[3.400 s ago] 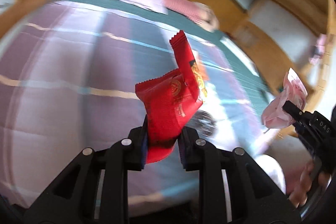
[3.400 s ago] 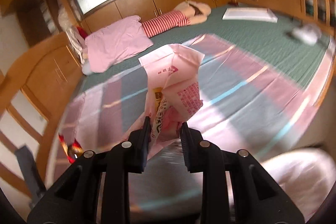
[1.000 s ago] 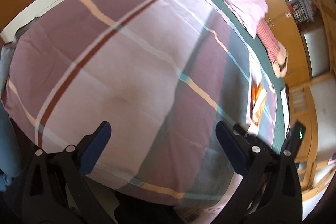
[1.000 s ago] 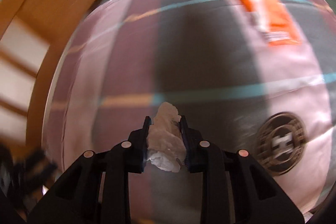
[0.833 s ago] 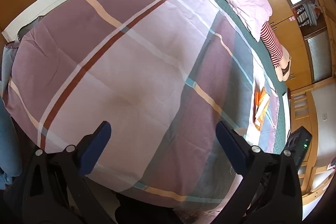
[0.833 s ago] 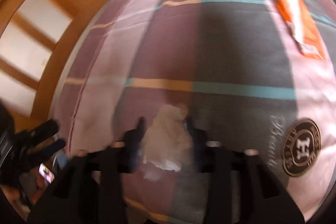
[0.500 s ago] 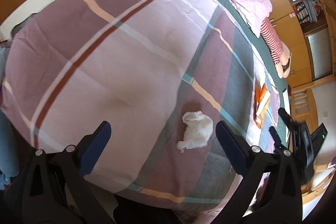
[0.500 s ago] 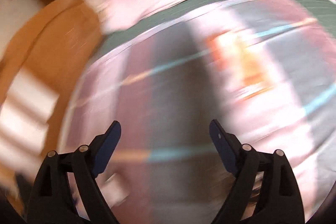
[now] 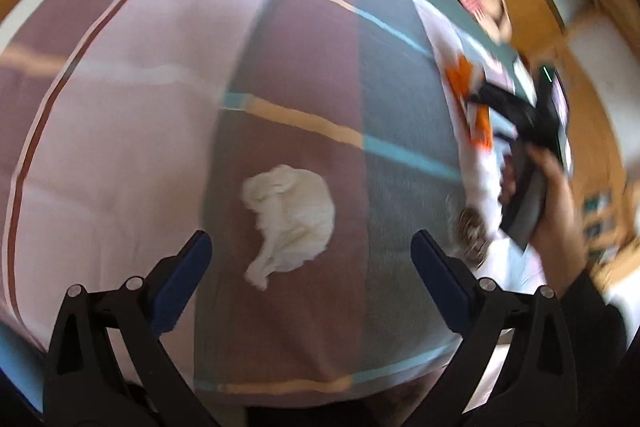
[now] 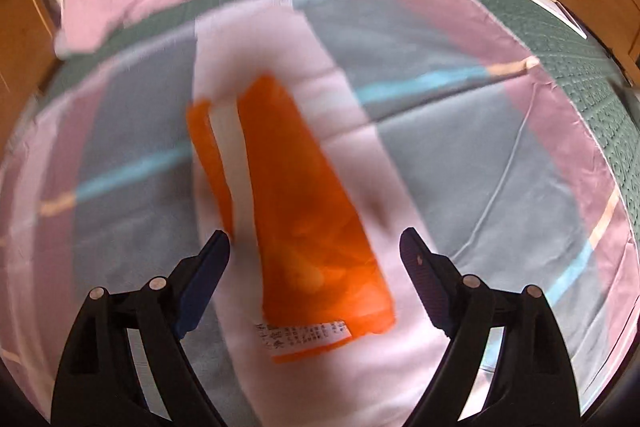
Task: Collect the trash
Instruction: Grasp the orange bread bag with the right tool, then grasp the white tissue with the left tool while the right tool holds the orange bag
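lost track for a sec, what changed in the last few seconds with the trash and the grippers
The right gripper let go of the crumpled white tissue, which now lies on the striped pink bedsheet, and swung over the flat orange plastic wrapper; its jaws are closing slightly, nothing gripped. The left gripper, its red wrapper gone, moved over the tissue, still open. The orange wrapper stayed put.

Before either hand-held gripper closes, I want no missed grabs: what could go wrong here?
1. The orange wrapper lies flat on the bedspread; the right hand-held gripper, its jaws narrowing, may pinch cloth too.
2. The crumpled tissue is soft and loose; the open left hand-held gripper may tear off only a corner.
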The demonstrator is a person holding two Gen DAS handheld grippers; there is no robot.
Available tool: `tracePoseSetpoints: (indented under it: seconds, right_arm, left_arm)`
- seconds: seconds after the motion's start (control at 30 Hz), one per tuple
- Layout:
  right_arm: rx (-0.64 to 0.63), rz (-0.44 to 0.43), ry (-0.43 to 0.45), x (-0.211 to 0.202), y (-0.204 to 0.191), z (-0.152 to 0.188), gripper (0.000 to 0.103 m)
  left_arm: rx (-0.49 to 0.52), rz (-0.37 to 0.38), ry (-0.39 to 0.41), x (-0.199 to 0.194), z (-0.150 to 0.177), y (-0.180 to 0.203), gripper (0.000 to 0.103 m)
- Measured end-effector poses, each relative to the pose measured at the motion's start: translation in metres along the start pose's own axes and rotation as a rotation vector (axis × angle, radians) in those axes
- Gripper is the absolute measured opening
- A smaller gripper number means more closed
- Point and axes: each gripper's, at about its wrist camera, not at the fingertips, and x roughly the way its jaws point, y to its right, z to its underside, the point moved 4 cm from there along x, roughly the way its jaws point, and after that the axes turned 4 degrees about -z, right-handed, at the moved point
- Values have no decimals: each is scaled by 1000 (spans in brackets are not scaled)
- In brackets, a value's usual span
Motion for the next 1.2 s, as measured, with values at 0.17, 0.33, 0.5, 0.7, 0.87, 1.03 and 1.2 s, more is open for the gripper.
tracePoseSetpoints:
  seconds: [0.17, 0.33, 0.5, 0.7, 0.87, 1.03, 1.2]
  right_arm:
    - [-34, -68, 24, -5, -7, 18, 75]
    - [45, -258, -62, -30, 1, 38, 75]
    - [250, -814, -393, -56, -9, 84, 77]
    - [112, -460, -297, -66, 28, 98, 83]
    - [-64, -414, -183, -100, 9, 101, 83]
    - [-481, -374, -217, -114, -63, 146, 83]
    - [-739, -339, -208, -118, -108, 194, 89]
  left_arm:
    - [80, -86, 35, 6, -2, 8, 90]
    - [29, -48, 15, 8, -6, -2, 72]
    - [-32, -36, -18, 18, -7, -16, 71]
    - [-52, -23, -23, 18, -4, -19, 71]
    - [-33, -34, -12, 22, -5, -16, 67]
    - [-10, -69, 32, 24, -8, -18, 38]
    - [-78, -55, 80, 10, -15, -29, 23]
